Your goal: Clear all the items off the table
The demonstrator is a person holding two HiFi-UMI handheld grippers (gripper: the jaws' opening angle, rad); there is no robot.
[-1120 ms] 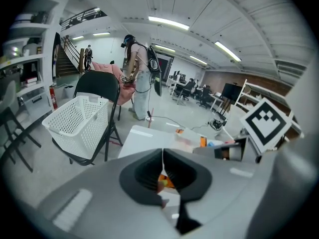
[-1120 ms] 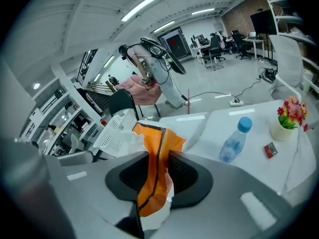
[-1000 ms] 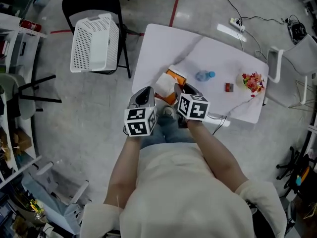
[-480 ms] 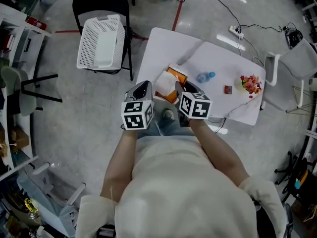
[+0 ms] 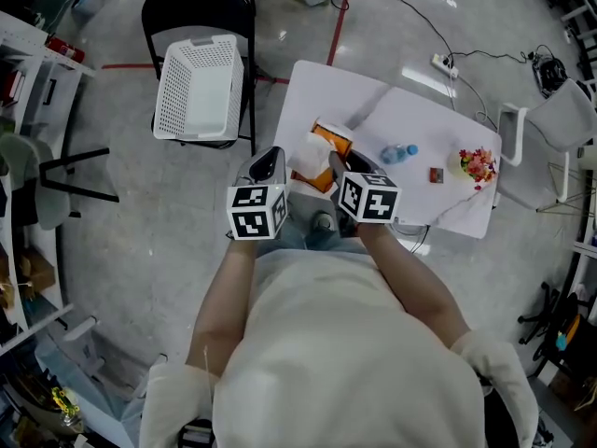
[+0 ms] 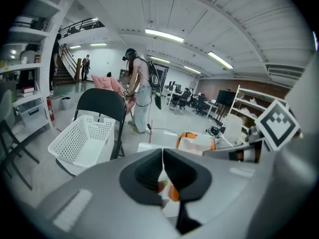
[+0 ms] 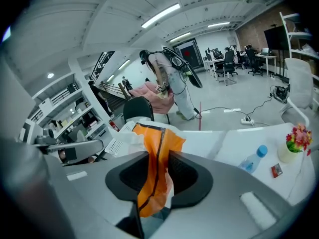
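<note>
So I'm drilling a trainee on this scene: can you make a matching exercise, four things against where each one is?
Things:
1 orange and white bag
2 white basket
3 water bottle
4 flower pot

Places:
A on the black chair
B lying on the table
C in the right gripper
D upright at the table's far end

Pairs: 1-C, 2-A, 3-B, 4-D.

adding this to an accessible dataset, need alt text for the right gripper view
The right hand-held gripper is clamped on an orange and white plastic bag with a dark stripe. Behind it, a white table holds a clear plastic bottle with a blue cap, a small red item and a pot of flowers.
</note>
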